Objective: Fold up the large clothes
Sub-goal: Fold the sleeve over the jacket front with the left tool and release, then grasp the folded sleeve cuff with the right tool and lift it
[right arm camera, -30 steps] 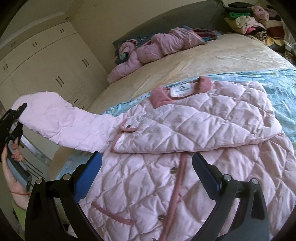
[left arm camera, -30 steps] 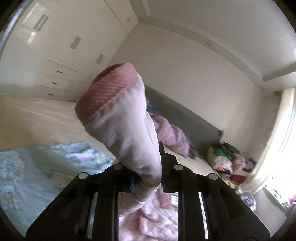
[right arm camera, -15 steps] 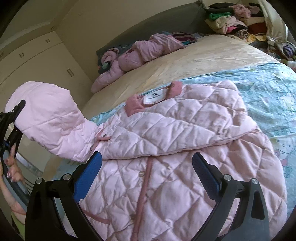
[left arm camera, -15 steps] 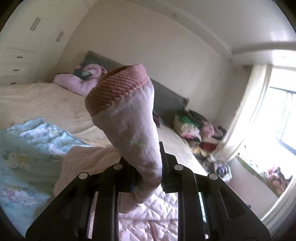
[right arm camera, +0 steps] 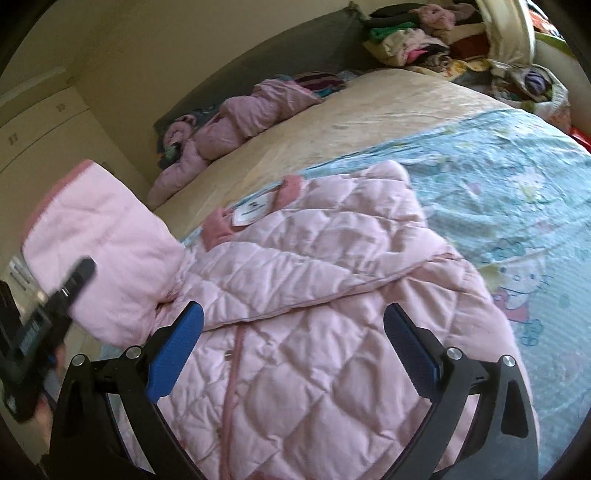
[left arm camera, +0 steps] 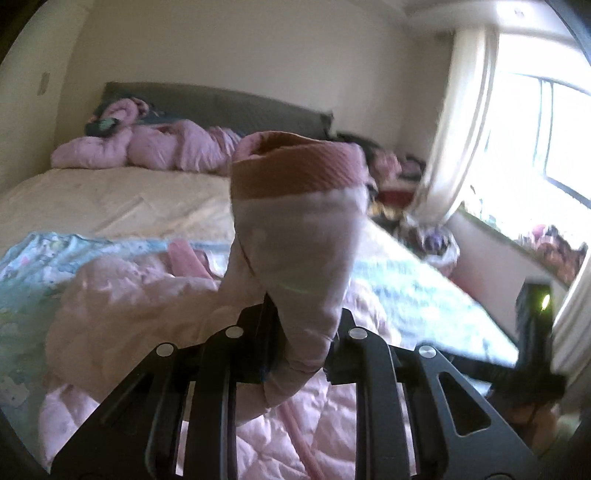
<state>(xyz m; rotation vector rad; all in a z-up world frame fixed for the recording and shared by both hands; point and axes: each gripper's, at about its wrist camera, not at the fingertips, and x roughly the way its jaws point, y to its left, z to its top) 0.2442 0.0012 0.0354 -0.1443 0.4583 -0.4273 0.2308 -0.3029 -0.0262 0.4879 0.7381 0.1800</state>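
A pink quilted jacket (right arm camera: 332, 295) lies spread on the bed, one front panel folded over its body, collar and white label (right arm camera: 255, 212) at the far end. My left gripper (left arm camera: 301, 339) is shut on the jacket's sleeve (left arm camera: 299, 236), which stands up in front of the camera with its ribbed darker pink cuff (left arm camera: 295, 173) on top. In the right wrist view the sleeve (right arm camera: 103, 251) is lifted at the jacket's left side with the left gripper (right arm camera: 48, 325) below it. My right gripper (right arm camera: 291, 350) is open and empty above the jacket's lower front.
A light blue cartoon-print blanket (right arm camera: 517, 177) lies under the jacket on a cream bedsheet (right arm camera: 351, 122). Another pink garment (right arm camera: 240, 122) lies by the grey headboard (left arm camera: 221, 107). A pile of clothes (right arm camera: 424, 33) sits at the bed's far corner. A window with a curtain (left arm camera: 454, 129) is at the right.
My left gripper has swung the held sleeve inward, toward the jacket's body; its view turned from the wardrobe to the window. The right gripper stayed open, shifting slightly over the jacket.
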